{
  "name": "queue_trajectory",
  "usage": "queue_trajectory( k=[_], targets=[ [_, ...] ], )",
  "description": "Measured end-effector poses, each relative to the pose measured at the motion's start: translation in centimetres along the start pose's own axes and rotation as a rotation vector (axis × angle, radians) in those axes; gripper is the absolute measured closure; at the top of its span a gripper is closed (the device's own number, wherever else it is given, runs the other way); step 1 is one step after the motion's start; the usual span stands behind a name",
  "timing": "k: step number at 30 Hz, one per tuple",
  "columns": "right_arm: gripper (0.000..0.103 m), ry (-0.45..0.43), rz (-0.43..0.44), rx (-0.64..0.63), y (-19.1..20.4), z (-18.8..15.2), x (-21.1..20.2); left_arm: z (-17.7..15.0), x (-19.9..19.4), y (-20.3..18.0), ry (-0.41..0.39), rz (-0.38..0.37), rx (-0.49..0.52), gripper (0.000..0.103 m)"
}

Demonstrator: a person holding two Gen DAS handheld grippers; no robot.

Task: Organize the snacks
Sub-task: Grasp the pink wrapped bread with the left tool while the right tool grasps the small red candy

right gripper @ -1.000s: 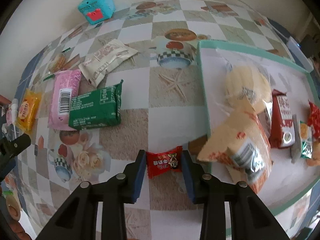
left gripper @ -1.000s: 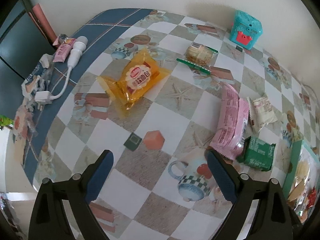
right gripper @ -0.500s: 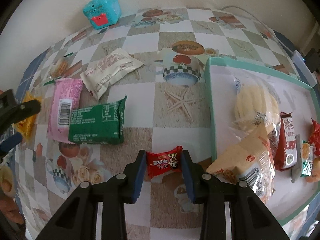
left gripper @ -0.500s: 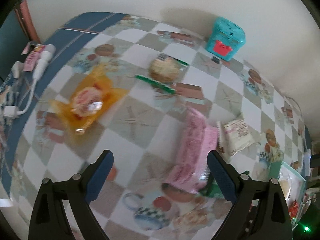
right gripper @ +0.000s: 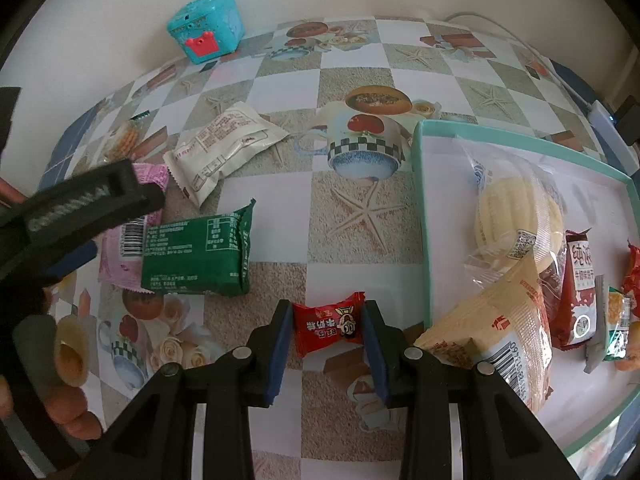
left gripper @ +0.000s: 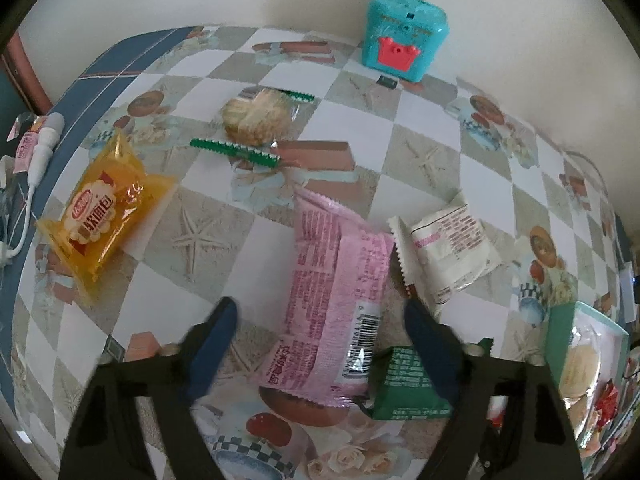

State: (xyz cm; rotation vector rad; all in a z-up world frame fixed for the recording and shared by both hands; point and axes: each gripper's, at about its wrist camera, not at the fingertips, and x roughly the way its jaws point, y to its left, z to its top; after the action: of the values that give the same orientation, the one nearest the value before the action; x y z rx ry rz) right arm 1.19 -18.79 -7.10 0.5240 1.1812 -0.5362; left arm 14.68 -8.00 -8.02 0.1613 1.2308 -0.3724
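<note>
Five loose snack packets lie on the checkered worktop (left gripper: 416, 148) in the left wrist view. At the left edge of the frame lies one yellow packet (left gripper: 102, 210). In the upper middle sits one clear packet with green ends (left gripper: 256, 122). One pink packet (left gripper: 336, 300) lies at centre, between the jaws of the left hand-held gripper (left gripper: 320, 344). Those jaws stand apart, have just been closing, and neither pad presses on the pink packet. Just right of it lies one white packet (left gripper: 448, 248), and one green packet (left gripper: 404, 388) sits at lower centre, partly under the pink packet's end. One teal box (left gripper: 404, 34) stands at the top by the wall. One teal-rimmed tray (left gripper: 560, 336) shows at the right edge.

In the right wrist view, a hand (right gripper: 60, 380) on the left-hand tool fills the lower left corner. The pink, white and green packets lie in the left half, the green one touching the pink. At lower centre the right hand-held gripper (right gripper: 326, 328) is clamped on one small red candy (right gripper: 330, 322), held above the worktop just left of the tray rim. In the tray at the right lie one pale bread in clear wrap (right gripper: 516, 216), one tan packet (right gripper: 492, 332) and several small red and green packets, too crowded to count.
</note>
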Motion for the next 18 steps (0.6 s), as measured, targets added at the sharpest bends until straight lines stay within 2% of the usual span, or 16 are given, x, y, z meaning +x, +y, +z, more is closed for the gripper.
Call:
queue_trajectory(
  k=[3, 5, 18],
  targets=[
    [0.066, -0.001, -0.001, -0.001, 0.0, 0.0, 0.0, -0.1, 0.3, 0.3, 0.011, 0.002, -0.011, 0.038],
    [0.066, -0.002, -0.002, -0.002, 0.1, -0.2, 0.0, 0.0, 0.2, 0.6, 0.018, -0.006, -0.026, 0.057],
    [0.069, -0.012, 0.008, -0.013, 0.2, -0.6, -1.0, -0.5, -1.9, 1.9, 0.029, 0.046, -0.054, 0.061]
  ],
)
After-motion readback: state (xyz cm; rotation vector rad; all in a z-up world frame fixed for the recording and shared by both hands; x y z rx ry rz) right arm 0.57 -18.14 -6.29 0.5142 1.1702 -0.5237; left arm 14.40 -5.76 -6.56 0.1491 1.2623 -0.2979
